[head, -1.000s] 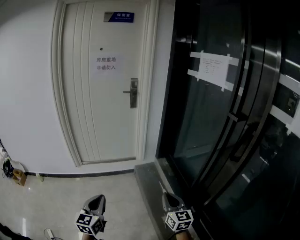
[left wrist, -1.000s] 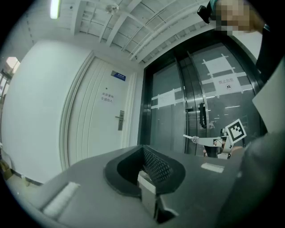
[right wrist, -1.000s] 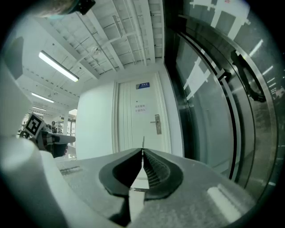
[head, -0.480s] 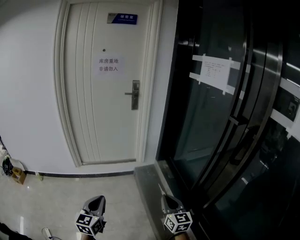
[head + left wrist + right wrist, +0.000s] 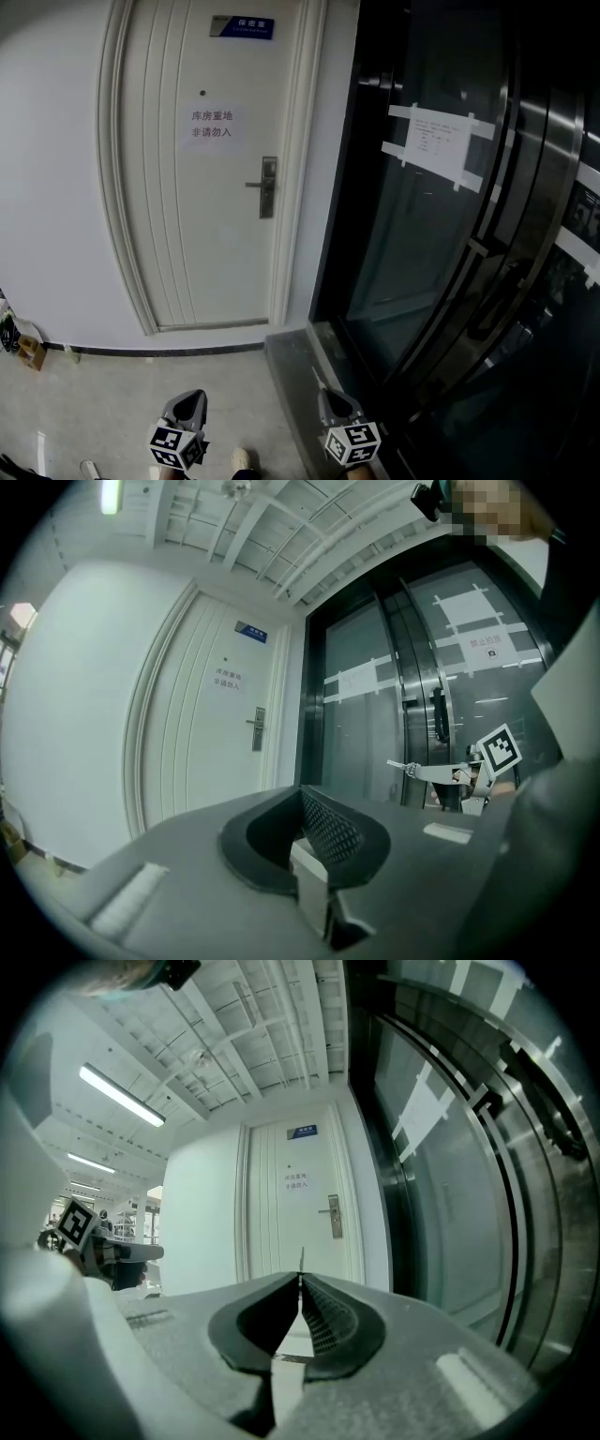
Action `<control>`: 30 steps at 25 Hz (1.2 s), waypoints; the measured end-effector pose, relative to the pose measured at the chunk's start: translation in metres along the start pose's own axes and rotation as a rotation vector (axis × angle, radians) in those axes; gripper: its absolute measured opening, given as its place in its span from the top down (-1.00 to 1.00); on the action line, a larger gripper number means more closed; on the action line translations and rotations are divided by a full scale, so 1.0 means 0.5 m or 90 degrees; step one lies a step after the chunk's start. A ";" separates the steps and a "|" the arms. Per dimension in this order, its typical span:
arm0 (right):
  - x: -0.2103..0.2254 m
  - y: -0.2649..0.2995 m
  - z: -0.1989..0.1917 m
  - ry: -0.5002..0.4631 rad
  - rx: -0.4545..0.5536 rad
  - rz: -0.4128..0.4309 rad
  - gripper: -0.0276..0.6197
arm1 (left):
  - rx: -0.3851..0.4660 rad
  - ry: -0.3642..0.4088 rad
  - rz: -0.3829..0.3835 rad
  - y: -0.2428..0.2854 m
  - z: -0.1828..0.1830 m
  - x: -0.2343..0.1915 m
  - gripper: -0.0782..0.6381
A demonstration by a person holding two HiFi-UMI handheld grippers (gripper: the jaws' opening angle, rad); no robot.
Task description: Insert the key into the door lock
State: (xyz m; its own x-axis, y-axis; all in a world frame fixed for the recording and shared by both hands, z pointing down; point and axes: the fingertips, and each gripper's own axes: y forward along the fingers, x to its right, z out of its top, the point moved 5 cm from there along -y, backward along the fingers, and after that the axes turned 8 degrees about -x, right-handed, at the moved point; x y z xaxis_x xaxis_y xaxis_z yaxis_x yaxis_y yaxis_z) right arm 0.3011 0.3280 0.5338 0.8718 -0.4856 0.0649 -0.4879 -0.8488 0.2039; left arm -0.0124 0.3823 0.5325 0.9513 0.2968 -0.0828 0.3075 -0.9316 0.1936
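R tool (image 5: 300,1277) is clenched on the key (image 5: 301,1258): jaws pinched together, thin key tip sticking out front, upright. Lock (image 5: 333,1216) is ahead of that tip, up and a bit to the right, well apart, so key's not in yet. L tool (image 5: 302,789) is clenched too, nothing btwn its jaws. It sits off to the left of the R tool, both held level and pointing twd the door (image 5: 206,216). Door's shut, white, w/ a paper notice (image 5: 211,125) above the lock and a blue sign (image 5: 242,26) near the top. Dark glass doors (image 5: 412,244) run along the R tool's right side, taped sheet (image 5: 436,141) on them. Below the tools: grey floor (image 5: 112,394), one shoe (image 5: 241,458) btwn them.
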 end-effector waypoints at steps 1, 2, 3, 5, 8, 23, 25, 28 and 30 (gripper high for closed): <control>0.003 0.013 0.002 -0.002 0.000 -0.002 0.88 | 0.000 -0.001 -0.002 0.014 0.001 -0.008 0.77; 0.007 0.027 0.006 -0.006 0.001 -0.004 0.88 | 0.000 -0.001 -0.004 0.029 0.004 -0.017 0.77; 0.011 0.043 0.011 -0.010 0.003 -0.007 0.88 | 0.001 -0.001 -0.007 0.046 0.008 -0.026 0.77; 0.019 0.076 0.020 -0.014 0.003 -0.013 0.88 | 0.001 0.000 -0.015 0.081 0.017 -0.044 0.77; 0.024 0.126 0.036 -0.009 -0.001 -0.011 0.88 | -0.001 0.001 -0.026 0.130 0.033 -0.076 0.77; 0.028 0.406 0.132 -0.005 -0.009 -0.019 0.88 | 0.012 0.007 -0.058 0.349 0.140 -0.269 0.77; 0.026 0.444 0.139 -0.007 -0.008 -0.019 0.88 | 0.019 0.006 -0.060 0.373 0.147 -0.298 0.77; 0.030 0.493 0.141 -0.003 -0.007 -0.025 0.88 | 0.028 0.006 -0.064 0.408 0.155 -0.336 0.77; 0.035 0.521 0.139 0.002 -0.009 -0.029 0.88 | 0.025 0.008 -0.062 0.431 0.159 -0.361 0.77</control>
State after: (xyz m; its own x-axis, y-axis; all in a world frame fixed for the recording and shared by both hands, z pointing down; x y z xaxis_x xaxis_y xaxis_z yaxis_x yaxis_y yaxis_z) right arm 0.1861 0.0840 0.5199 0.8930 -0.4464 0.0579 -0.4475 -0.8667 0.2202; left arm -0.1192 0.1112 0.5115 0.9174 0.3882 -0.0871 0.3972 -0.9060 0.1463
